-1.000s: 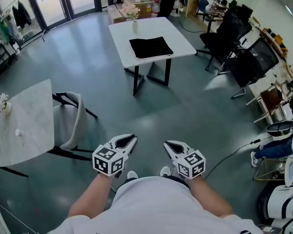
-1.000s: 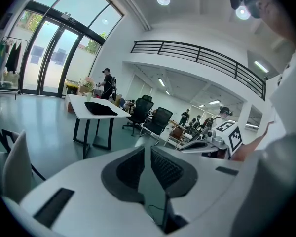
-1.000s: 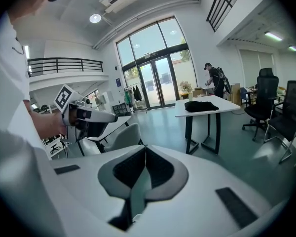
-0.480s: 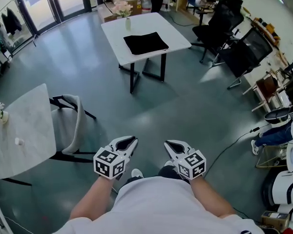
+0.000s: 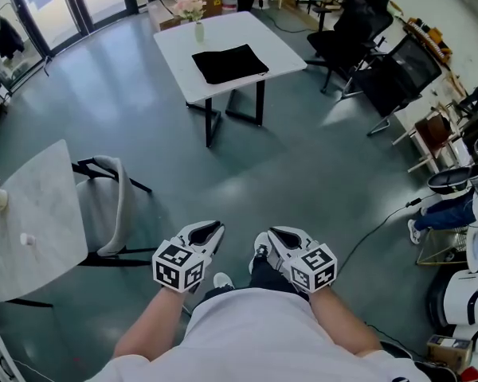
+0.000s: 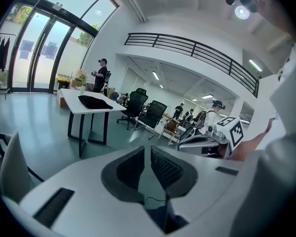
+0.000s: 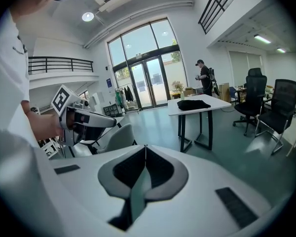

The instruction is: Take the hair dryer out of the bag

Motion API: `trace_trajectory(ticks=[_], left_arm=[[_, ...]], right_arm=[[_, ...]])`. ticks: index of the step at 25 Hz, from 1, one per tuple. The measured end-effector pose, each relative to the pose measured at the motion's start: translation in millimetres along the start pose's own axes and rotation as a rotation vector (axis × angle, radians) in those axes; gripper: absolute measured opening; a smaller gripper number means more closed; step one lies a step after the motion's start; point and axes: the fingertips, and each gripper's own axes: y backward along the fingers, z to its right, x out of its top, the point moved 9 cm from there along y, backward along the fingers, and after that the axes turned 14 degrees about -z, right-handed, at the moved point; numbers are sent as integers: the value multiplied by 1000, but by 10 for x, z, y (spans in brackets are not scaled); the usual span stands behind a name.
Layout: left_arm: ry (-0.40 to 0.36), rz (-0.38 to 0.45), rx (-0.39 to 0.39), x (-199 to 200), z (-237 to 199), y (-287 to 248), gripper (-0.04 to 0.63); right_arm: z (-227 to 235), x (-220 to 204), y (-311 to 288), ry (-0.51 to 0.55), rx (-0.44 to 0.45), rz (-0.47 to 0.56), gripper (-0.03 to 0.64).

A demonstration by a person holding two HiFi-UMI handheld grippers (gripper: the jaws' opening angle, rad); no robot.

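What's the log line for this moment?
left hand-held gripper: slightly open, empty | right hand-held gripper: shut, empty | black bag: on white table, far off, untouched

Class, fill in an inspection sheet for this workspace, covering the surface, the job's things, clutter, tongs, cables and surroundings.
Surface: white table, across the room from the person holding the tongs.
Job's things: black bag lies flat on the white table; hair dryer not seen.
Clutter: vase of flowers at the table's far edge.
Grippers: left tongs slightly apart, nothing between them; right tongs shut, empty.
Cables: one cable across the floor at the right.
Surroundings: marble table and chair at left; office chairs at right; a person stands beyond the white table.
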Motion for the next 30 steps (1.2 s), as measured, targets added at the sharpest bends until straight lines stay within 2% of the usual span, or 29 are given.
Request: trace_trajectory(ticks=[7, 19, 25, 30], left_arm=[[57, -11, 7, 300, -140, -310, 54], [23, 18, 83, 1425, -223, -1197, 54], [-31, -33, 116, 1649, -119, -1642, 54], [-29, -64, 121, 1779, -147, -1809, 54]], right_arm=[[497, 257, -174, -1, 33, 5, 17], [1763, 990, -218, 88, 89, 41, 17], [2355, 973, -157, 74, 82, 31, 17], [2540, 963, -184, 35, 94, 33, 17]])
